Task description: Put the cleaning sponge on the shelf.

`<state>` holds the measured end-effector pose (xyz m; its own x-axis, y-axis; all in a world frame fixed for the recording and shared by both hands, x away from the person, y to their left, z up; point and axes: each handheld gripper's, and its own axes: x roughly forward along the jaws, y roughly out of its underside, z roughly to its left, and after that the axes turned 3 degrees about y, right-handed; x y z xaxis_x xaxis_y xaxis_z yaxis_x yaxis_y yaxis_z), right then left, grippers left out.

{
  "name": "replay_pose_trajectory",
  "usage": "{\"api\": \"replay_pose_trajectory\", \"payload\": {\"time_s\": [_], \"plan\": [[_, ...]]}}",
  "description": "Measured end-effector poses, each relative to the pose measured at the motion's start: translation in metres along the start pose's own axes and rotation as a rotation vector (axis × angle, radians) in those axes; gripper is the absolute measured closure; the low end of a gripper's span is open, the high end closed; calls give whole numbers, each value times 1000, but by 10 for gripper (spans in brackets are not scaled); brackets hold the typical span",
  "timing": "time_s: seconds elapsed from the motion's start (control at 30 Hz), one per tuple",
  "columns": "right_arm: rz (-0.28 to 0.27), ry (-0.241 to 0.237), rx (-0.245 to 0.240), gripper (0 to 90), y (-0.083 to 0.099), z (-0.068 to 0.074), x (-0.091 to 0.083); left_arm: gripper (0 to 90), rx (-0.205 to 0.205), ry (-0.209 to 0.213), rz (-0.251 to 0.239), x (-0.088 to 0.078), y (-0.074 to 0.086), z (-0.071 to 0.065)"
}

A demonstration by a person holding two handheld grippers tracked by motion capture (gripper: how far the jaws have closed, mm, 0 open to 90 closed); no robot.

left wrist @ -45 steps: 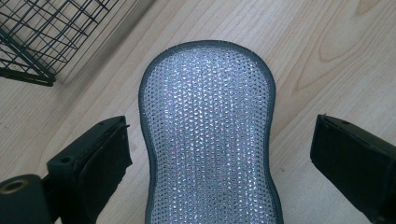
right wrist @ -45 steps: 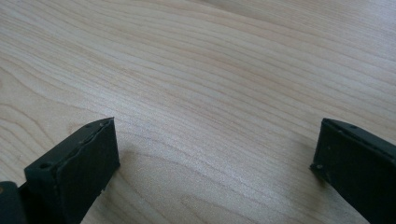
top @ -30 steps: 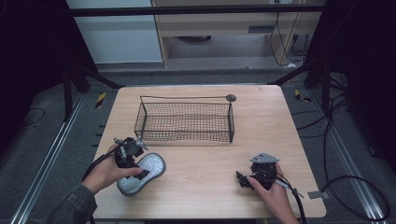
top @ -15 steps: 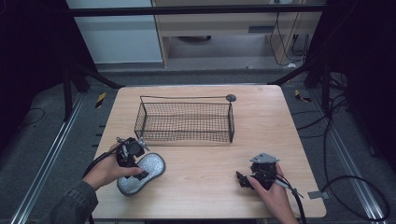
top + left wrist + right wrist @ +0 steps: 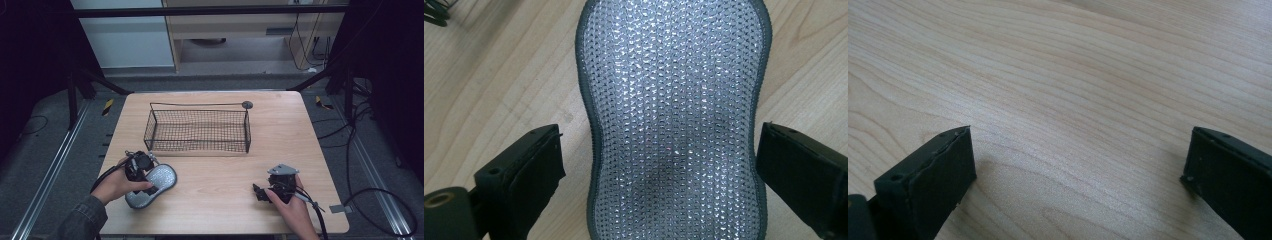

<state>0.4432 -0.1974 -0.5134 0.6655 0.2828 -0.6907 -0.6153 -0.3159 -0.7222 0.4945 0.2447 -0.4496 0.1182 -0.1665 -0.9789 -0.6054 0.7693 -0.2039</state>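
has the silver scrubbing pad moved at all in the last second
No. In the high view the scrubbing pad lies at the same spot below the wire basket's left corner, under the left gripper.

the counter (image 5: pixel 300 135) is evenly lit from overhead while the room around it falls into near-black. the sparkly scrubber (image 5: pixel 674 120) throws back tiny glints in the left gripper view. soft shadows sit beneath the black fingers (image 5: pixel 933 180), whose near edges look slightly soft.

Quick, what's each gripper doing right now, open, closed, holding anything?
Left gripper: open, jaws either side of the silver scrubber pad, not gripping it.
Right gripper: open, holding nothing.
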Motion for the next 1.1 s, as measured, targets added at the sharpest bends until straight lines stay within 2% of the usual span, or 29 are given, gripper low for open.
{"api": "replay_pose_trajectory", "payload": {"time_s": [0.13,0.4,0.43,0.9,1.1], "plan": [[0,0,0,4,0,0,0,42,3,9,0,3,1,-2],[0,-1,-1,4,0,0,0,43,-18,23,0,13,4,-3],[0,-1,-1,4,0,0,0,42,-7,24,5,15,3,-4],[0,0,-5,4,0,0,0,31,-28,30,-2,18,2,2],[0,-1,-6,4,0,0,0,27,-23,37,-3,20,2,1]]}}
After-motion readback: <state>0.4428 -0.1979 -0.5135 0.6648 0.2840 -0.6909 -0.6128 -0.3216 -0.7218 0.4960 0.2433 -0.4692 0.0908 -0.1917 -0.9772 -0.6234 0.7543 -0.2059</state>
